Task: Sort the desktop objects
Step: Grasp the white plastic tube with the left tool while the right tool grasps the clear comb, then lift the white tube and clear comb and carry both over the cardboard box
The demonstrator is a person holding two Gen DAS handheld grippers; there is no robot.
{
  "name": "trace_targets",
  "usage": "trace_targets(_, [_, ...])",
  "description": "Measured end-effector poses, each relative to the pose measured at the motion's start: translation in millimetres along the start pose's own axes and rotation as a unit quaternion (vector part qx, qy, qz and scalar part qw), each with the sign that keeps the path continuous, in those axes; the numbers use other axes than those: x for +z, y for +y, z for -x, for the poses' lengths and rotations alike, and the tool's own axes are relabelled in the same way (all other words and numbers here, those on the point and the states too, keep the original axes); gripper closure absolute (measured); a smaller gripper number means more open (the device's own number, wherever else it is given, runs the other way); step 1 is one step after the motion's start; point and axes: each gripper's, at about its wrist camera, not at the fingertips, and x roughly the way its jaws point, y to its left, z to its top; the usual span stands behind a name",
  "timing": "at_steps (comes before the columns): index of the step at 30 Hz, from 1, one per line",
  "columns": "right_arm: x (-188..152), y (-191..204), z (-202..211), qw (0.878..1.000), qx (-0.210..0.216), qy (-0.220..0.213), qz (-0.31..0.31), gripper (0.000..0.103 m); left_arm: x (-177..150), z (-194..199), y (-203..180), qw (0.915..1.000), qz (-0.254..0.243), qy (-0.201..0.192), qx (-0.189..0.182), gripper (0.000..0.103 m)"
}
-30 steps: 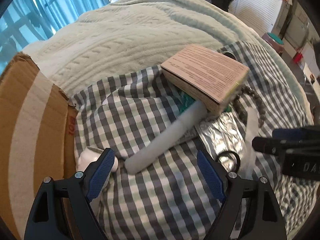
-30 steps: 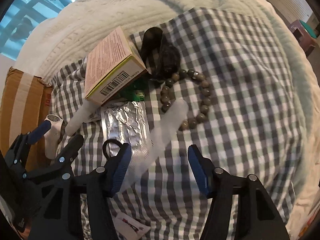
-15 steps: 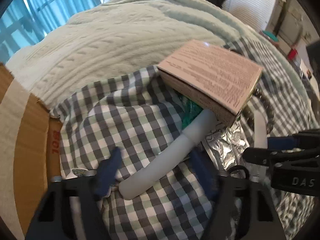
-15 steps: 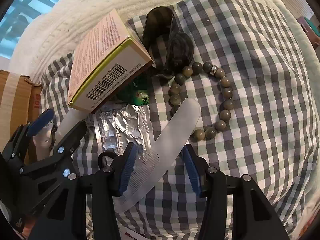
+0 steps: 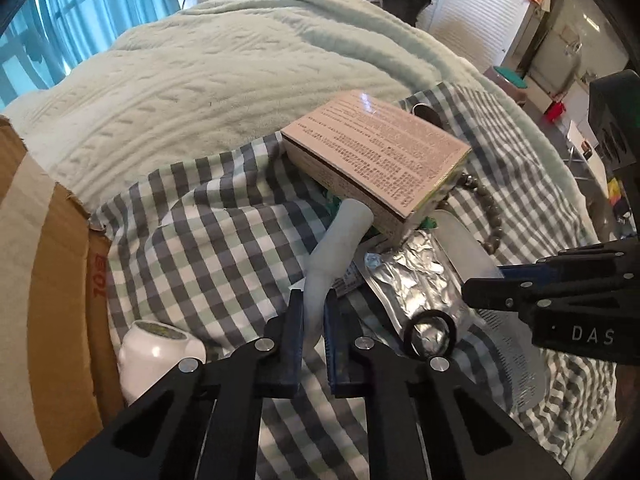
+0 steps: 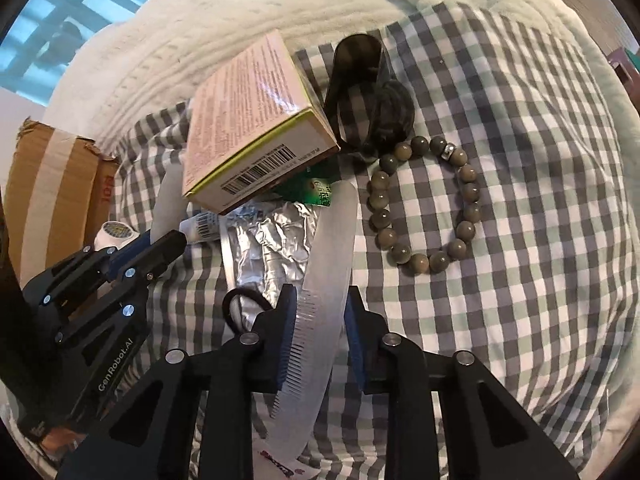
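Two tools down on checked cloth (image 6: 500,240) over bed, each just closed on own item. Left tool (image 5: 316,332) pinching near end of pale tube (image 5: 336,248); far end tucked under printed box (image 5: 376,160), so grip taken at free end. Right tool (image 6: 320,320) pinching clear comb (image 6: 328,264) across its width, mid-length, teeth to left. Bead bracelet (image 6: 424,200), foil pack (image 6: 276,248), dark clip (image 6: 360,92), white bottle (image 5: 156,348) lie loose nearby. Cardboard box (image 5: 44,280) at left edge, likely sorting bin.

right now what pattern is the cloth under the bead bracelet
Grey, white and pale green check on the cloth; right wrist view shows it best.
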Motion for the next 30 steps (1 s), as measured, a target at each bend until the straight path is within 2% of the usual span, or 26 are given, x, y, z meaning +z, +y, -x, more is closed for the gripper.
trace_targets(1, [-0.9, -3.2, 4.7, 1.000, 0.001, -0.002, 0.002, 0.097, -1.0, 4.2, -1.3, 1.0000, -0.001, -0.002, 0.000, 0.094])
trace_targets(9, [-8.5, 0.6, 37.3, 1.000, -0.005, -0.017, 0.017, 0.099, -10.7, 32.0, 0.4, 0.9998, 0.017, 0.001, -0.006, 0.095])
trace_targets(12, [0.4, -0.5, 46.9, 0.999, -0.011, -0.023, 0.024, 0.099, -13.0, 42.8, 0.9, 0.9998, 0.020, -0.001, -0.001, 0.095])
trace_targets(15, [-4.3, -4.2, 47.8, 1.000, -0.002, -0.015, 0.009, 0.099, -14.8, 50.5, 1.6, 0.9996, 0.028, -0.002, 0.004, 0.095])
trace_targets(16, [-5.4, -3.2, 43.5, 1.000, -0.002, -0.014, 0.001, 0.096, -15.4, 51.2, 2.2, 0.9995, 0.032, -0.001, 0.003, 0.095])
trace_targets(17, [-8.0, -5.2, 40.0, 1.000, -0.001, -0.009, -0.005, 0.086, -16.2, 51.6, 2.5, 0.9994, 0.035, 0.000, -0.001, 0.095])
trace_targets(19, [-11.3, -3.9, 29.4, 1.000, -0.010, 0.001, -0.006, 0.078, -18.3, 51.1, 2.3, 0.9991, 0.042, 0.001, -0.002, 0.095])
trace_targets(24, [-11.6, -1.7, 14.0, 1.000, -0.027, 0.009, 0.002, 0.077, -19.8, 40.8, 1.5, 0.9990, 0.042, 0.011, -0.004, 0.095])
trace_targets(28, [-4.2, 3.6, 4.8, 0.999, -0.045, 0.006, 0.017, 0.067, -17.9, 28.8, 4.1, 0.9983, 0.054, 0.017, -0.011, 0.094])
trace_targets(30, [-1.7, 4.5, -1.8, 0.999, -0.048, 0.009, 0.018, 0.067, -17.4, 23.6, 4.7, 0.9979, 0.060, 0.020, -0.015, 0.094])
